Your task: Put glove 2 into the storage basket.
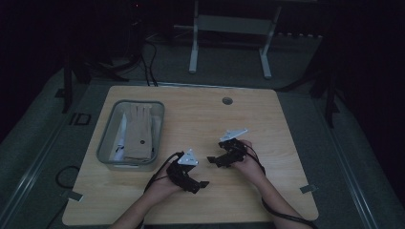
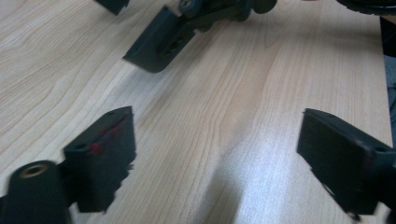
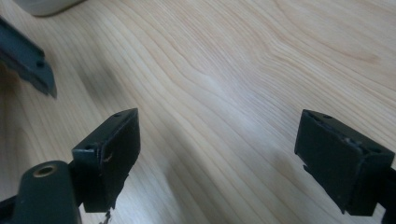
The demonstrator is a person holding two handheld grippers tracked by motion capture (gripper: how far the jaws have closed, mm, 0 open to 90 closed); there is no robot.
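In the high view both grippers hover low over the near middle of a light wooden table (image 1: 205, 119), facing each other. My left gripper (image 1: 199, 186) points right and its jaws stand wide apart. In the left gripper view nothing but bare wood lies between my left gripper's (image 2: 219, 158) jaws, with a jaw of the other gripper (image 2: 161, 44) just beyond. My right gripper (image 1: 215, 161) points left and is open as well. In the right gripper view my right gripper (image 3: 217, 154) is empty over the wood, and a left gripper jaw (image 3: 28, 60) shows at the left edge.
A clear plastic bin (image 1: 106, 148) stands at the table's left, holding a beige glove-like cloth (image 1: 138, 131) and something white. A round hole (image 1: 227, 100) sits near the far edge. A white metal stand (image 1: 229, 28) and cables lie on the dark floor behind.
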